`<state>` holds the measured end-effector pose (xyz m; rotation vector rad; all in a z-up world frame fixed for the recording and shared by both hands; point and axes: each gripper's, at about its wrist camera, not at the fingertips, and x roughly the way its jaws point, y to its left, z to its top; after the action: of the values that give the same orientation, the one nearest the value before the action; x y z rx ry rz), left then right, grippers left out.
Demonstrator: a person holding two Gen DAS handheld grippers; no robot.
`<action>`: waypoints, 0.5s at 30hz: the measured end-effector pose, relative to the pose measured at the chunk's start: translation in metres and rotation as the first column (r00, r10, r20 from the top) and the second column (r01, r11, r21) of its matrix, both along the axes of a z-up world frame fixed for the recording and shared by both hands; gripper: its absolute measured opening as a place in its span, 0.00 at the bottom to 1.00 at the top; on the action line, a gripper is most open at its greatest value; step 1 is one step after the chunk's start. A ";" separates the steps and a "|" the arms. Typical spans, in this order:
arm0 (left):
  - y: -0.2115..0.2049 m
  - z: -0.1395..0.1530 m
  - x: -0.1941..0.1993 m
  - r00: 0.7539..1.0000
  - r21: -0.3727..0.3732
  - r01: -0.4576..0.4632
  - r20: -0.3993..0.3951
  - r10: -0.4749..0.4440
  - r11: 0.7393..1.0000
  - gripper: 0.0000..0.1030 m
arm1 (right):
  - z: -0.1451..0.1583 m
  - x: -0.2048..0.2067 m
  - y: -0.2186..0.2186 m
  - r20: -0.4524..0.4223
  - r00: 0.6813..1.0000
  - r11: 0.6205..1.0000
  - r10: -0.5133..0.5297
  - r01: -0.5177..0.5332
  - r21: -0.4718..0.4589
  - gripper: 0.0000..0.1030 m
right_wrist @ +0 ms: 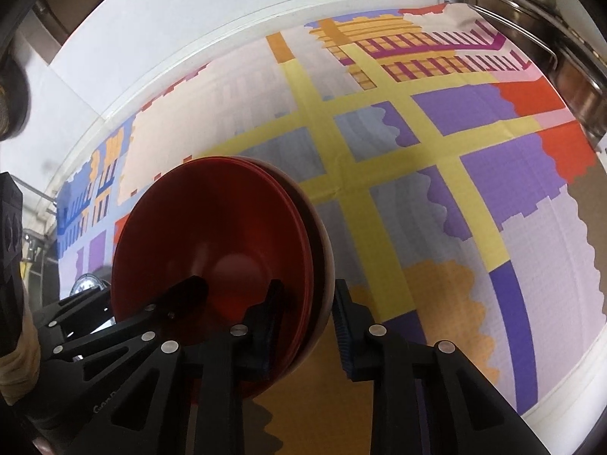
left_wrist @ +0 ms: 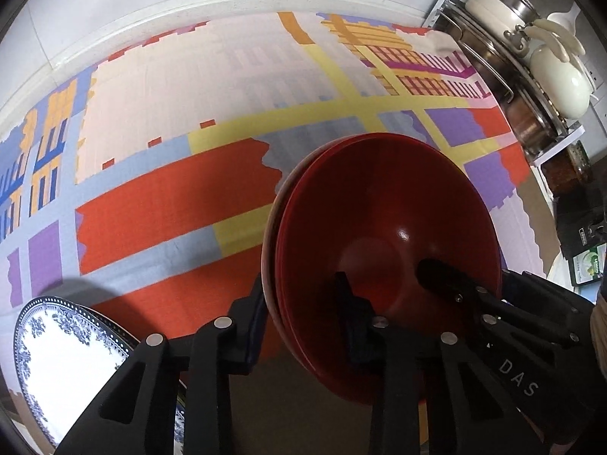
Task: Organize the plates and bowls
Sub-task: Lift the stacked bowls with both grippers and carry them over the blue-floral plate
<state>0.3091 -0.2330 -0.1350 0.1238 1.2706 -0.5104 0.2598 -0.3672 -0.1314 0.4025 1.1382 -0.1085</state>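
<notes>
Each hand-held gripper, left (left_wrist: 303, 303) and right (right_wrist: 303, 303), pinches the stacked red bowls (left_wrist: 383, 250), seemingly lifted above the desk (left_wrist: 170, 208).

A home kitchen: steel pots (left_wrist: 489, 72) and cream-handled lids (left_wrist: 557, 79) stacked in a rack at the worktop's tiled wall (left_wrist: 114, 7), patterned cloth (left_wrist: 170, 208) covering the worktop.
</notes>
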 end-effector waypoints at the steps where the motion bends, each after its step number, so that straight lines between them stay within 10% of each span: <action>1: 0.000 0.000 0.000 1.000 0.000 -0.001 -0.002 0.001 1.000 0.32 | 0.000 0.000 0.000 -0.002 1.000 1.000 -0.006 0.006 0.001 0.25; 15: 0.025 0.024 -0.007 0.999 -0.005 -0.048 0.001 0.048 0.999 0.31 | 0.029 -0.004 0.020 0.019 1.000 1.000 0.018 -0.018 0.004 0.24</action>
<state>0.3024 -0.2081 -0.1113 0.0888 1.2681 -0.4719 0.2560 -0.3476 -0.1026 0.3959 1.1236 -0.0870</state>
